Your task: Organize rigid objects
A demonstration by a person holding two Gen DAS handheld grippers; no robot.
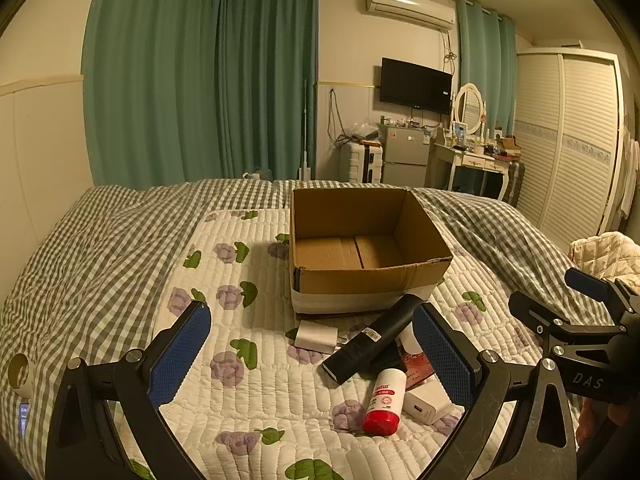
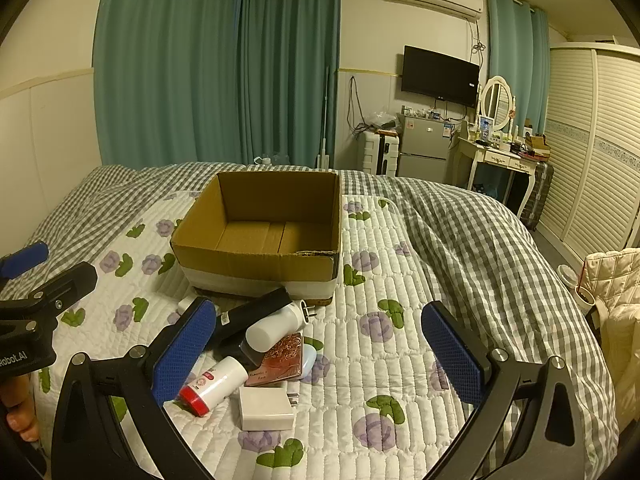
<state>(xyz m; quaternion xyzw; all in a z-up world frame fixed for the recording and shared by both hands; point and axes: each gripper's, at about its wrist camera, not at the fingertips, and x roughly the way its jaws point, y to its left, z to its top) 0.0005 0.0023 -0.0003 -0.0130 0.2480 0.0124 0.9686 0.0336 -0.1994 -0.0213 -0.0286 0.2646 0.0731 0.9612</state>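
Your cardboard box (image 1: 372, 276) sat open on the quilted floral mat (image 1: 256, 392), nothing inside it but its bare corrugated floor, a white band around its base. Just in front of it lay the pile: a matte black cylinder (image 1: 372, 340) leaning across a smooth white bottle with a red cap (image 1: 383, 402), a white square charger (image 2: 266, 408), a second white plug (image 1: 316, 337) and a glossy reddish-brown card (image 2: 280, 360). You held your left gripper (image 1: 316, 356) spread wide above the mat, the pile by its right finger. Your right gripper (image 2: 320, 356) was equally released, the pile near its left finger.
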